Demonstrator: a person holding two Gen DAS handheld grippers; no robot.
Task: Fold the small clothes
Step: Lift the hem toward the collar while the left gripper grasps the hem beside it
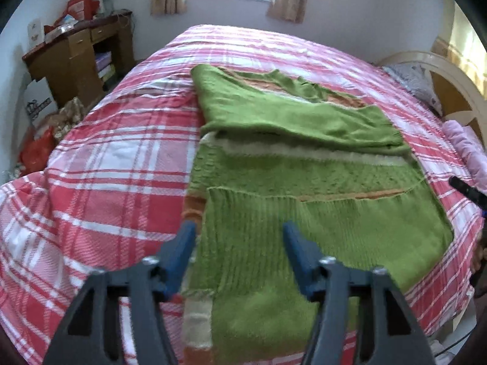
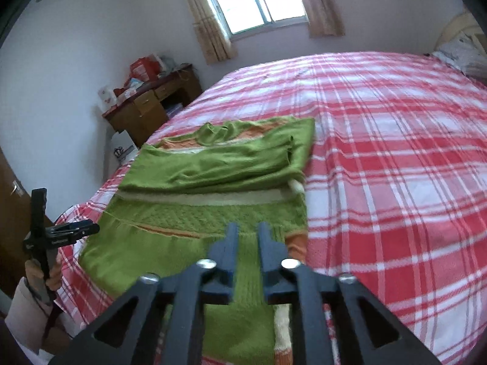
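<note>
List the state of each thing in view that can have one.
green sweater: flat on the bed, sleeves folded across the chest, not yet folded up
left gripper: open, above the sweater's hem, holding nothing
right gripper: open, above the hem, holding nothing
curtains: drawn apart
plaid bedspread: spread, lightly wrinkled

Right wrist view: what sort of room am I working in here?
Most likely a home bedroom. A bed under a red-and-white plaid cover fills the view, with a pillow at its headboard end, a curtained window behind, and a cluttered wooden desk against the wall.
</note>
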